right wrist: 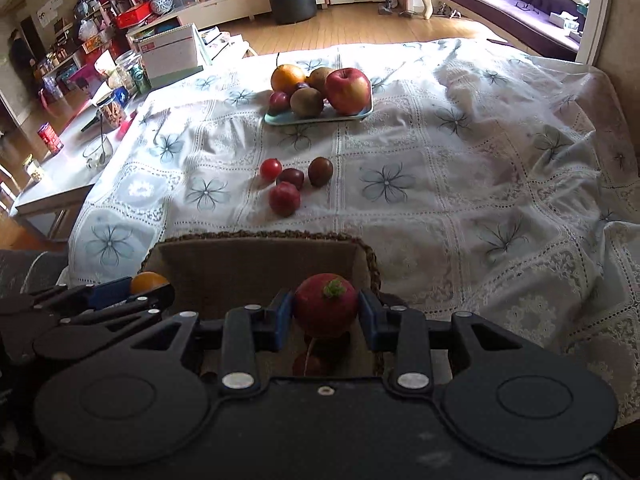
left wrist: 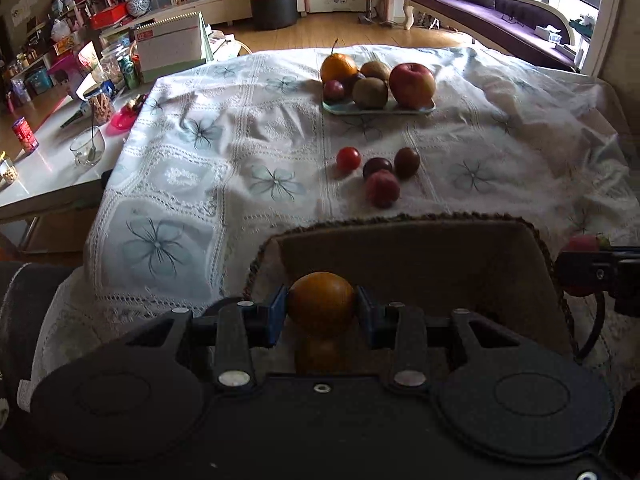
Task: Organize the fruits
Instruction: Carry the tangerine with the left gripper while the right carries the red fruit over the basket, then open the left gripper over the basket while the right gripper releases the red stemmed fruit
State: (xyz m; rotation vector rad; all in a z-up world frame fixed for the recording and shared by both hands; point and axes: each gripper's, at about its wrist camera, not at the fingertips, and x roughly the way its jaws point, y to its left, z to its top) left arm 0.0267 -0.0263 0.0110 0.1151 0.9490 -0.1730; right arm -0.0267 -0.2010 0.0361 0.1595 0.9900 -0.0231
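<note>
Left wrist view: flower-patterned tablecloth (left wrist: 192,184) covers the table, and my braided-rim basket (left wrist: 400,248) sits at its near edge. Farther back, a pale plate (left wrist: 340,109) carries an apple (left wrist: 412,85), an orange and kiwis. My left gripper (left wrist: 322,312) pinches an orange fruit (left wrist: 322,304) over the basket; my right gripper (right wrist: 326,312) pinches a red green-tufted fruit (right wrist: 326,304) beside it. Four small fruits (right wrist: 285,199) lie loose between basket and plate.

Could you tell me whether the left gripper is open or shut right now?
Shut on the orange: both blue pads of the left gripper press its sides above the basket.
</note>
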